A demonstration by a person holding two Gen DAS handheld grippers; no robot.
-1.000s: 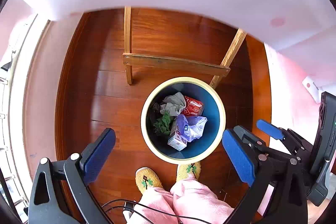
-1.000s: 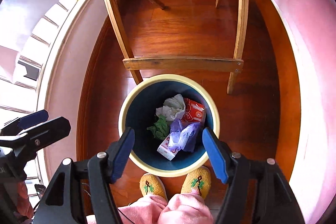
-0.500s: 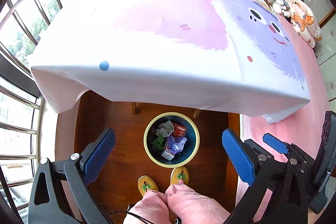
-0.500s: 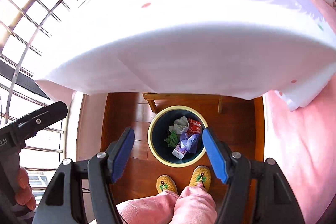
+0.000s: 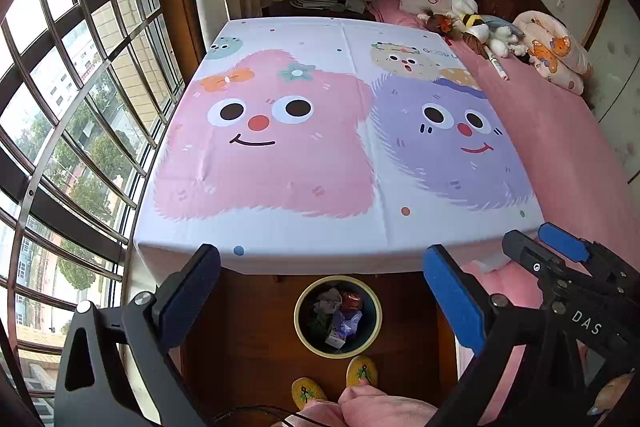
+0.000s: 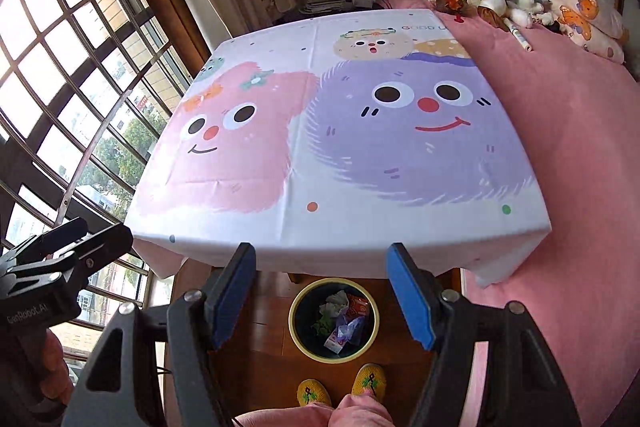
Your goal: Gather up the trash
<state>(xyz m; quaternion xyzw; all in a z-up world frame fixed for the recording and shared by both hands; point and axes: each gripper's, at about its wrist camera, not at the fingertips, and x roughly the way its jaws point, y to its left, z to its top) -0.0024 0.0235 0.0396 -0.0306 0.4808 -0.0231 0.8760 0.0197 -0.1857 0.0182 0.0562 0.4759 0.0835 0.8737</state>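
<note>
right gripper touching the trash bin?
Apart. Right wrist view: right gripper hangs open and empty high over the trash bin on the floor.

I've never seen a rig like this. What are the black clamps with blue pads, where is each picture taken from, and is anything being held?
There is no robot: a person holds a hand gripper in each hand, each with a fisheye camera looking along its two blue-padded fingers. One picture is from the left gripper, the other from the right gripper. Both are open and hold nothing. Ahead is a table under a cartoon monster tablecloth, with nothing visible on it. On the wooden floor below stands a trash bin holding wrappers and crumpled paper, just ahead of the person's yellow slippers.
</note>
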